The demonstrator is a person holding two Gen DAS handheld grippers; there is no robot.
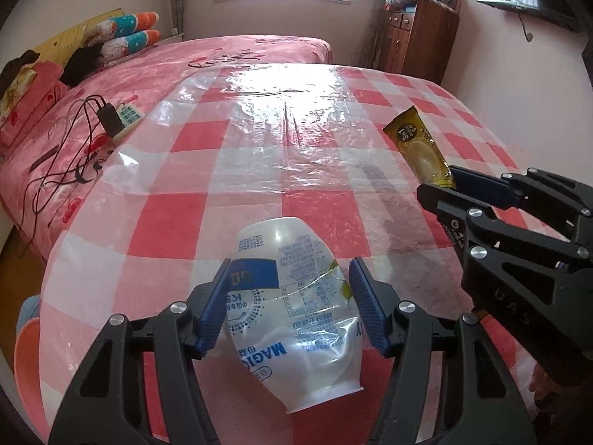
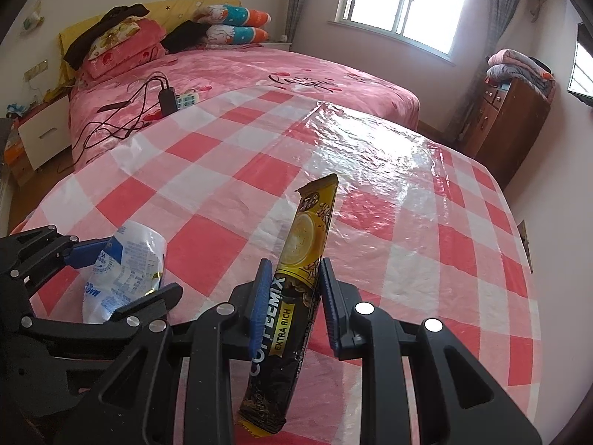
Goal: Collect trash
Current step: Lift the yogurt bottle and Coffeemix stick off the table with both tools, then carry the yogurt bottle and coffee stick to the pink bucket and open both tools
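My left gripper (image 1: pixel 291 270) is shut on a crumpled clear plastic cup (image 1: pixel 296 319) with blue and white print, its rim toward the camera, above the red-and-white checked table (image 1: pixel 207 148). The cup also shows in the right wrist view (image 2: pixel 122 274), between the left gripper's fingers (image 2: pixel 89 252). My right gripper (image 2: pixel 294 267) is shut on a yellow and black coffee mix sachet (image 2: pixel 296 282), which sticks out forward and back past the pads. In the left wrist view the right gripper (image 1: pixel 441 181) holds the sachet (image 1: pixel 418 144) up at the right.
A pink bed (image 1: pixel 241 52) lies beyond the table with a power strip and black cables (image 1: pixel 111 118) on it. A brown cabinet (image 1: pixel 418 37) with folded blankets stands by the far wall. An orange basin (image 1: pixel 26 363) sits low at the left of the table.
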